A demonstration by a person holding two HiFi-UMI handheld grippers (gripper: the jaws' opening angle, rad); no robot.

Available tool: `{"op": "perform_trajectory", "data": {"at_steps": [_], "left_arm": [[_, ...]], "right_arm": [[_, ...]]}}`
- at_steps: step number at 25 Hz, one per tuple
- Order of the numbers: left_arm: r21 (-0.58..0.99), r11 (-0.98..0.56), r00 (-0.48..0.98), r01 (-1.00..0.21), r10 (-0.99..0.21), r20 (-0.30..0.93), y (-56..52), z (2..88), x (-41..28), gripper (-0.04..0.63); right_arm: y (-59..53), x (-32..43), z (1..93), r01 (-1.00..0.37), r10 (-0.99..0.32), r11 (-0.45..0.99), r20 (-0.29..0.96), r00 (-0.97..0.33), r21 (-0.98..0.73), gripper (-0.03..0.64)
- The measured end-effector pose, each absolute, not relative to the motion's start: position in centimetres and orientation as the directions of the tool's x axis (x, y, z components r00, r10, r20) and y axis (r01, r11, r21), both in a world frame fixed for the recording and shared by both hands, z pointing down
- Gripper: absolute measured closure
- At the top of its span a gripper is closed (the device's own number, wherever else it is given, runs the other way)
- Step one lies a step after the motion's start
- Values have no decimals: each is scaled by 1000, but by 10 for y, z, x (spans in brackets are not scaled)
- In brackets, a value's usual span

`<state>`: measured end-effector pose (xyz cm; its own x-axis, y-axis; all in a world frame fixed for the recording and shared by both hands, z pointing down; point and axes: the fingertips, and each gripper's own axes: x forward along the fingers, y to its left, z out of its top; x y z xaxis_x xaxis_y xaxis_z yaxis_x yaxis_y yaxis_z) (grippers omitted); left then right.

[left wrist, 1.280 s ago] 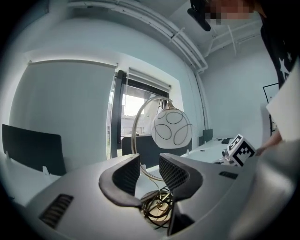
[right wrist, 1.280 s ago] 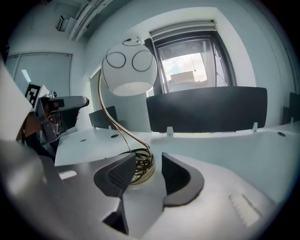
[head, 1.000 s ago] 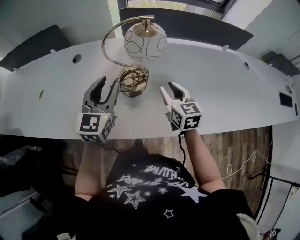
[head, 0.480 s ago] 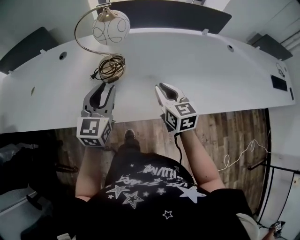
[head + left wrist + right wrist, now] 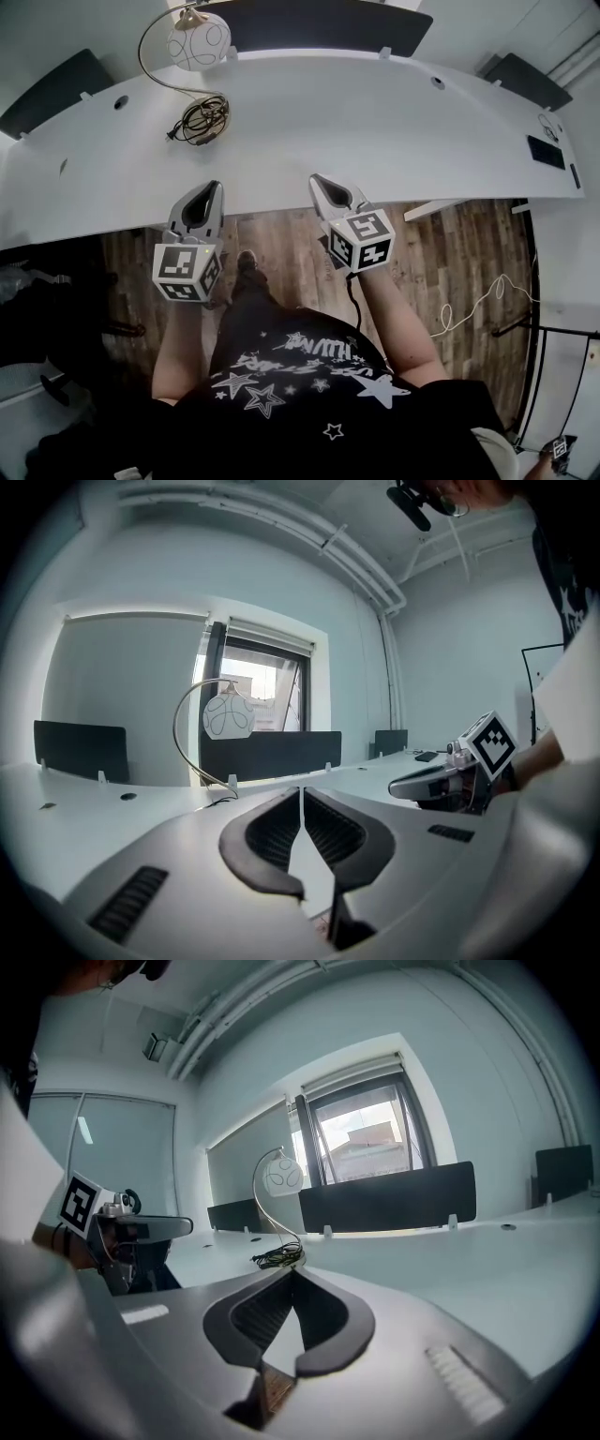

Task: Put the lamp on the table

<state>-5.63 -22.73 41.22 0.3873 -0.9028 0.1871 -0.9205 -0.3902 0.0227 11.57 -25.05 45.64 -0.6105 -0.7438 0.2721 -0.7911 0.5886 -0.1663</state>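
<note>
The left gripper (image 5: 208,187) has its jaws pressed together, having just been closing, with nothing between them; the right gripper (image 5: 317,180) is likewise empty, its jaws just drawn flat against each other; both hang side by side at the near edge of the white table (image 5: 394,122), over the wooden floor (image 5: 450,253); the lamp (image 5: 199,42), with its round patterned shade, stands upright on the far left part of the table, well apart from both grippers; its power cord (image 5: 200,118) lies coiled on the tabletop at its base; by my judgement the placing step is done, since the lamp rests on the table and neither gripper touches it; the next move calls for little: keep clear of cord and shade, and regrasp only if the lamp proved unsteady, which nothing here suggests
</note>
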Motion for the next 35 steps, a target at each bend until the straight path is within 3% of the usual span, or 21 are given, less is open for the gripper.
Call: {"op": "perform_trajectory", "data": {"at_steps": [12,18,35], "left_arm": [[43,-397,397,-917,-899,185,-157,409,-9,577],[23,-392,390,-920,-905,169,-138,398,-6,575],[81,-427,434,-901,-882,182,-90,405,-54,576]], "right_arm": [[-190,178,443,-832,-808,515,207,-551,-204,615],[-172,179,420,-815,-820,533,97,-564,-226,615],[-118,126,419,-836,-821,522,165,-546,-170,617]]}}
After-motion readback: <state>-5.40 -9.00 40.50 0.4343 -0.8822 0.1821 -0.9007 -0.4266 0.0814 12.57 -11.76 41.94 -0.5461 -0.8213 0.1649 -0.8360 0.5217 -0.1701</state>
